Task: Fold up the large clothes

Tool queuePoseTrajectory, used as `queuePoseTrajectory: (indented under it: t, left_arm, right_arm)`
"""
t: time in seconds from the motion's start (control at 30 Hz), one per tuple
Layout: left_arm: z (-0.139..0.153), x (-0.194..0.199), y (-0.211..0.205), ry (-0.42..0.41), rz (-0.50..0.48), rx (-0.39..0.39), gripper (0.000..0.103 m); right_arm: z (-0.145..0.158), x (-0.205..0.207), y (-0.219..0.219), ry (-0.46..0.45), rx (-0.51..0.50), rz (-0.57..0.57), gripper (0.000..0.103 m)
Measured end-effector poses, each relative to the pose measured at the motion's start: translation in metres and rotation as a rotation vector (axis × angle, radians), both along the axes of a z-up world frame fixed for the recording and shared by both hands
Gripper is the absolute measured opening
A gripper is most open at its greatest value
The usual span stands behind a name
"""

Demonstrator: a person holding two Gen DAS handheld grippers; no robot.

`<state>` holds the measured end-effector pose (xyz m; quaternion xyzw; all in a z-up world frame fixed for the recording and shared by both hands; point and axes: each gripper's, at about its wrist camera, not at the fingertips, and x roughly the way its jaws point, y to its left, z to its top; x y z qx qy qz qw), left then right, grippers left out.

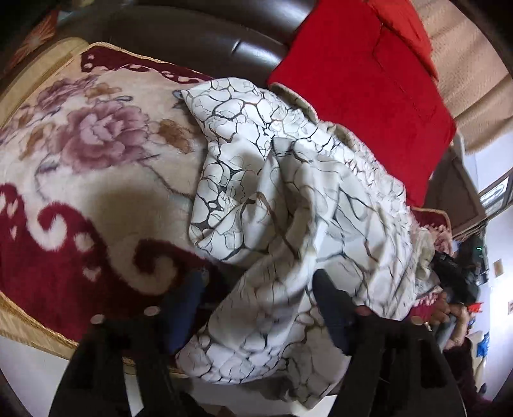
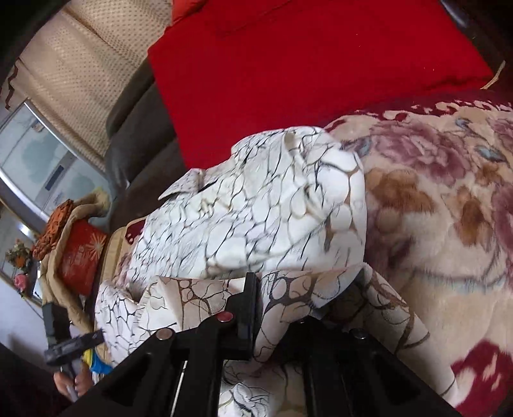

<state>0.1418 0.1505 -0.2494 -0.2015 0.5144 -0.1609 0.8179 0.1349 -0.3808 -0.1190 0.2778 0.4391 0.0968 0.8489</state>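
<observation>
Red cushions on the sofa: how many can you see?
2: a large red cushion against the sofa back, and a second red cushion behind it. Others may be hidden.

The right gripper (image 2: pixel 256 308) has its jaws clamped on the white crackle-patterned garment (image 2: pixel 272 205), bunched over a floral blanket (image 2: pixel 449 224) beside a red cushion (image 2: pixel 304 64).

White crackle-patterned garment (image 2: pixel 272 205), motion-blurred, drapes over and hides the right gripper's (image 2: pixel 259 308) right finger. The garment's near end runs past the bottom edge.
</observation>
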Motion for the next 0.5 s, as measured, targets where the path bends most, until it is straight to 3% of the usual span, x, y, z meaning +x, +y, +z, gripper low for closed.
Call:
queuePoseTrajectory:
  t: [0.1,0.2,0.23,0.27,0.33,0.5]
  left_arm:
    - [-0.001,-0.002,-0.004,-0.011,-0.027,-0.034,0.074]
    - [-0.009,0.000,-0.036,0.016,-0.145,0.110,0.073]
    - [-0.015,-0.002,-0.052,0.030,-0.207,0.174,0.068]
    - [-0.018,-0.004,-0.059,0.033,-0.234,0.203,0.041]
    - [-0.020,-0.005,-0.069,0.057,-0.267,0.196,0.009]
    - [0.017,-0.001,-0.078,0.026,-0.294,0.091,0.006]
  right_arm:
    - [-0.012,0.012,-0.008,0.018,0.011,-0.013,0.007]
    - [-0.025,0.024,-0.014,0.036,0.018,-0.014,0.006]
    - [-0.027,0.025,-0.016,0.036,0.026,-0.015,0.006]
    - [-0.028,0.027,-0.018,0.039,0.039,-0.014,0.005]
    - [-0.032,0.028,-0.021,0.043,0.048,-0.009,0.005]
    - [-0.012,0.019,-0.023,-0.012,0.052,0.026,0.006]
